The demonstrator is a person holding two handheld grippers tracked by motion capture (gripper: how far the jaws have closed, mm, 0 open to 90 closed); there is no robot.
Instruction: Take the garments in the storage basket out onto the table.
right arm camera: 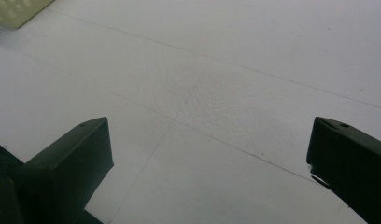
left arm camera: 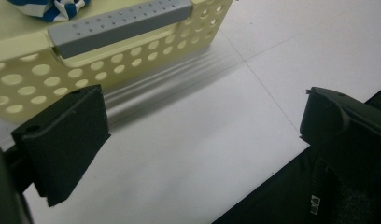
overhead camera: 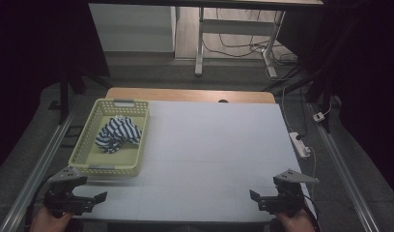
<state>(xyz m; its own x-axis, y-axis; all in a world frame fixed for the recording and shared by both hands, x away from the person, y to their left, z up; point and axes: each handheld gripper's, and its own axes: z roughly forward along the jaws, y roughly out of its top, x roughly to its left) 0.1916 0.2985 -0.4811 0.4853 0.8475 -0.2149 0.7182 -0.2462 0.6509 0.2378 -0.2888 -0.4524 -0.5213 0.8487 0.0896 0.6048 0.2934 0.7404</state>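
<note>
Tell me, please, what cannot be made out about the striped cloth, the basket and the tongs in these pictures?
- Striped cloth: bunched up in the high view, so what garment it is stays unclear; the left gripper view's top edge cuts it off.
- Basket: whether anything lies under the cloth is hidden.
- Left tongs and right tongs: small and dim in the high view; jaws stand wide apart, holding nothing.
</note>
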